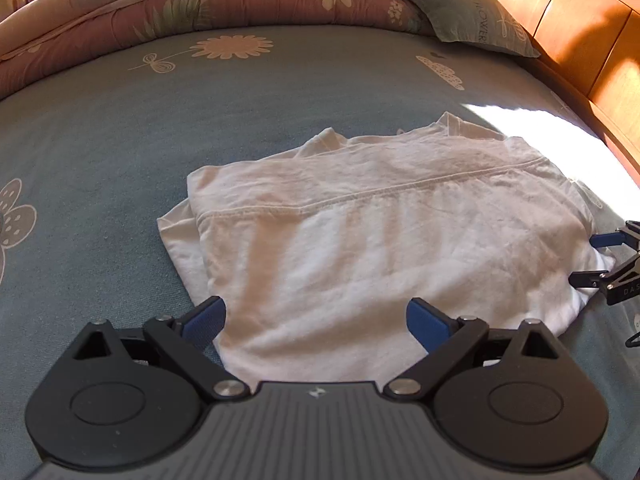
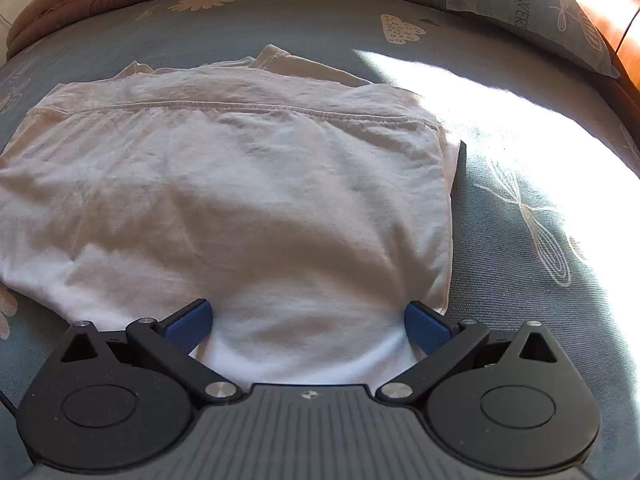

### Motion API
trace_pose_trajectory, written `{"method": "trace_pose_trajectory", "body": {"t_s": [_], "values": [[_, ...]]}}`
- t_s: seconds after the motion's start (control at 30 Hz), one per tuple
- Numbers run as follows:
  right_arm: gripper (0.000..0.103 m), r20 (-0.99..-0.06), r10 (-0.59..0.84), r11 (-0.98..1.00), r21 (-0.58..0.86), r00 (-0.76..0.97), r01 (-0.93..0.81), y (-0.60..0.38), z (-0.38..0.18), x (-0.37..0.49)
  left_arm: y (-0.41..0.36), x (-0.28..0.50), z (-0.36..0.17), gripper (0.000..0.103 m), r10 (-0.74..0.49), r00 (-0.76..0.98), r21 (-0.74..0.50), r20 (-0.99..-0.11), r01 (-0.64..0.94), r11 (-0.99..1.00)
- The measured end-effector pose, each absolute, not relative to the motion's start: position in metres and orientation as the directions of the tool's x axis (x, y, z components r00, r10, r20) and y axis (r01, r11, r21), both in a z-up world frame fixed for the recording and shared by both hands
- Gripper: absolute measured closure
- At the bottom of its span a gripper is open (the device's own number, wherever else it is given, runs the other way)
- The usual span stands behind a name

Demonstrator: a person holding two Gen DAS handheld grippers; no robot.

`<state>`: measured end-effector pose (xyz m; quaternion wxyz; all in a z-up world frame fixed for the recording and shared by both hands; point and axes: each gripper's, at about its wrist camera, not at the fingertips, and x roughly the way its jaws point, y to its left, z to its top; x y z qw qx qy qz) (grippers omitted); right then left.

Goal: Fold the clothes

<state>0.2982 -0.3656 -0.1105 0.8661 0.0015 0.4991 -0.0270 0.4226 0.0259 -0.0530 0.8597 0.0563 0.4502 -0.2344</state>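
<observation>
So both grippers are parked right at the near edge of the white shirt (image 1: 360, 248), which is lying folded over on the blue flowered bedsheet (image 1: 100, 140). The left gripper (image 1: 316, 320) has its blue pads spread wide apart, one pad off the shirt's near left edge over the sheet and the other over the cloth, nothing pinched between them. The right gripper (image 2: 308, 322) is spread wide too, at the shirt's near right corner, holding nothing; whether the pads actually touch the fabric, can't tell. From the left camera you can also spot the right gripper's fingers (image 1: 600, 240) poking in beside the shirt's right edge. On the shirt itself a stitched hem (image 2: 240, 106) runs side to side across the top layer, with more layers sticking out beyond it. Just right of the shirt there's a big bright sun patch (image 2: 520, 128) on the sheet. Further back behind the shirt sits a pinkish flowered quilt (image 1: 200, 4), folded up, and a blue-grey pillow (image 1: 472, 20) off to the right against the wooden headboard (image 1: 580, 20).
</observation>
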Motion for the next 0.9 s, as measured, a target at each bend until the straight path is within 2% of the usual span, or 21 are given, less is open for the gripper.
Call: {"method": "trace_pose_trajectory", "body": {"t_s": [0.13, 0.23, 0.27, 0.47, 0.6, 0.77, 0.9], "values": [[0.000, -0.869, -0.064, 0.997, -0.036, 0.491, 0.067, -0.363, -0.110, 0.301, 0.007, 0.460, -0.062, 0.006, -0.425, 0.482, -0.169, -0.766, 0.487, 0.857], [0.000, -0.876, -0.076, 0.996, -0.042, 0.477, 0.080, -0.362, -0.109, 0.303, 0.012, 0.479, -0.087, 0.008, -0.338, 0.457, -0.123, -0.823, 0.438, 0.891], [0.000, -0.880, -0.078, 0.996, -0.044, 0.470, 0.083, -0.362, -0.109, 0.304, 0.019, 0.478, -0.089, 0.008, -0.341, 0.464, -0.126, -0.817, 0.434, 0.892], [0.000, -0.887, -0.078, 0.996, -0.045, 0.455, 0.083, -0.361, -0.109, 0.306, 0.052, 0.433, -0.063, 0.007, -0.476, 0.411, -0.298, -0.777, 0.425, 0.854], [0.000, -0.884, -0.091, 0.994, -0.050, 0.459, 0.102, -0.360, -0.109, 0.306, 0.057, 0.390, -0.074, 0.007, -0.498, 0.312, -0.335, -0.809, 0.451, 0.827], [0.000, -0.895, -0.097, 0.992, -0.054, 0.435, 0.111, -0.360, -0.108, 0.310, 0.061, 0.364, -0.076, 0.007, -0.469, 0.291, -0.324, -0.834, 0.429, 0.843], [0.000, -0.901, -0.101, 0.992, -0.057, 0.422, 0.116, -0.360, -0.108, 0.311, 0.057, 0.361, -0.066, 0.007, -0.533, 0.313, -0.382, -0.786, 0.432, 0.817]]}}
